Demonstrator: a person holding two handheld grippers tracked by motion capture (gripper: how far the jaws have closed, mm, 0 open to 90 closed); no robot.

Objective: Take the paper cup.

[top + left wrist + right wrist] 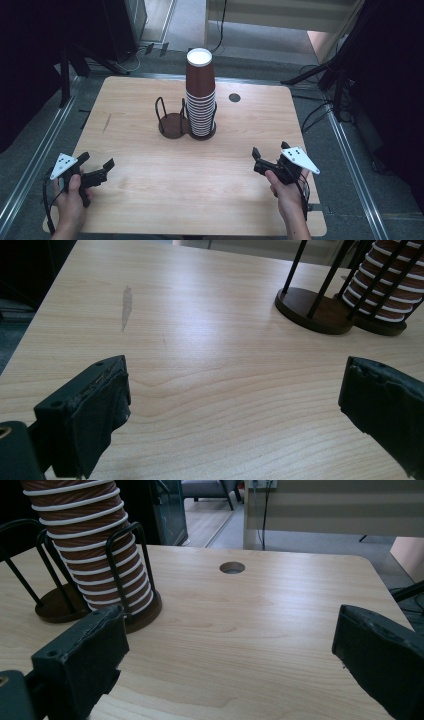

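Observation:
A tall stack of brown paper cups (200,95) with white rims stands upside down in the right ring of a dark wire holder at the table's middle back. The holder's left ring (171,122) is empty. My left gripper (97,160) hovers over the table's near left corner, jaws open, nothing between them. In the left gripper view the gripper (235,385) faces bare wood, with the holder (312,310) and cups (387,285) far off at upper right. My right gripper (270,148) is open near the right front. In the right gripper view the gripper (230,630) points toward the cups (87,545).
The wooden table (150,190) has a round cable hole (234,97) behind and right of the cups and a grey smear (106,123) at its left. Dark stand legs and cables lie on the floor around the table. Metal rails run along both sides.

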